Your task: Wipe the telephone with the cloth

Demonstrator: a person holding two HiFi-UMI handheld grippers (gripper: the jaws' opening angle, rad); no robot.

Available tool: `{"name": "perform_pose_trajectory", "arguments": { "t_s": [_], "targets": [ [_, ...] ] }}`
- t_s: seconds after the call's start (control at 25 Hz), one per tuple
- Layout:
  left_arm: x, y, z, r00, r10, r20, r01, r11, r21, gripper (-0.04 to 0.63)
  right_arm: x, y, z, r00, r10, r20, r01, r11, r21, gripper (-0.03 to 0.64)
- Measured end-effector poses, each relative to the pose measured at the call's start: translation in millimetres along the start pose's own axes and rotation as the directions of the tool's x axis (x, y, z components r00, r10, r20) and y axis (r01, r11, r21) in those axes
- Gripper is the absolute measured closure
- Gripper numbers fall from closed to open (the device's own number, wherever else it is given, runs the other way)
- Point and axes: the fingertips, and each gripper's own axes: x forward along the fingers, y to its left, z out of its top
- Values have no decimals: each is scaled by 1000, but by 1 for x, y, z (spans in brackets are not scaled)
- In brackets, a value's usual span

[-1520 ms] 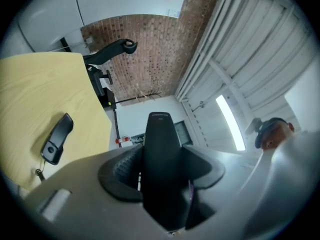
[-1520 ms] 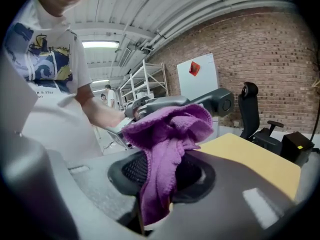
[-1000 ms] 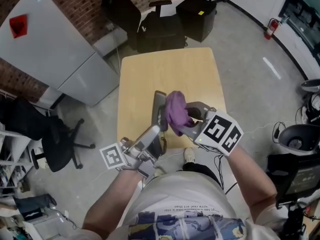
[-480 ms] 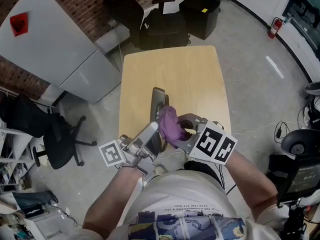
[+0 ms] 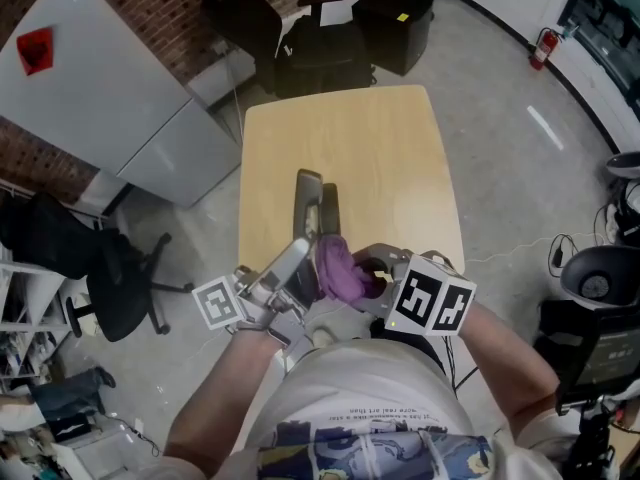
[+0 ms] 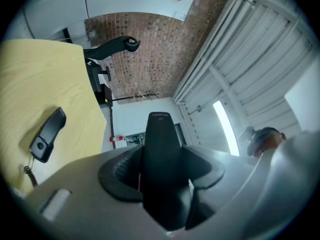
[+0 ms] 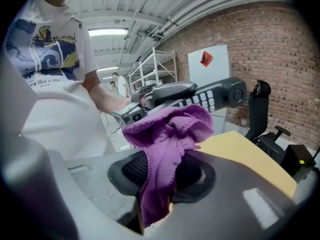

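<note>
A grey-black telephone handset (image 5: 306,196) sticks out over the tan table (image 5: 380,158), its near end clamped in my left gripper (image 5: 300,268). The left gripper view shows the handset's dark body (image 6: 160,149) rising from between the jaws of the left gripper (image 6: 161,174). My right gripper (image 5: 350,273) is shut on a bunched purple cloth (image 5: 338,266), which presses against the handset's near end, right beside the left gripper. In the right gripper view the cloth (image 7: 170,129) hangs from the right gripper (image 7: 162,176), with the handset's keypad (image 7: 200,96) just behind it.
A slim black piece with a cord (image 6: 47,134) lies on the table left of the handset. Beyond the table stand a black office chair (image 5: 320,48) and a black box (image 5: 395,23). A grey cabinet (image 5: 90,98) and another chair (image 5: 110,268) are at the left.
My right gripper has slid the purple cloth down the handset toward me, from its middle to its near end by the left gripper. The left gripper has barely moved.
</note>
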Motion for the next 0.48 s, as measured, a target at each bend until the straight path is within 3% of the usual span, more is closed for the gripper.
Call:
{"name": "perform_pose_trajectory", "arguments": {
  "t_s": [0.24, 0.48],
  "targets": [
    [-5, -4, -7, 999, -4, -32, 4, 1000, -1, 339, -8, -41, 9, 992, -127, 18, 125, 990, 68, 506],
    [-10, -3, -12, 999, 0, -52, 0, 1000, -5, 339, 4, -45, 13, 990, -139, 23, 136, 985, 102, 506]
  ]
}}
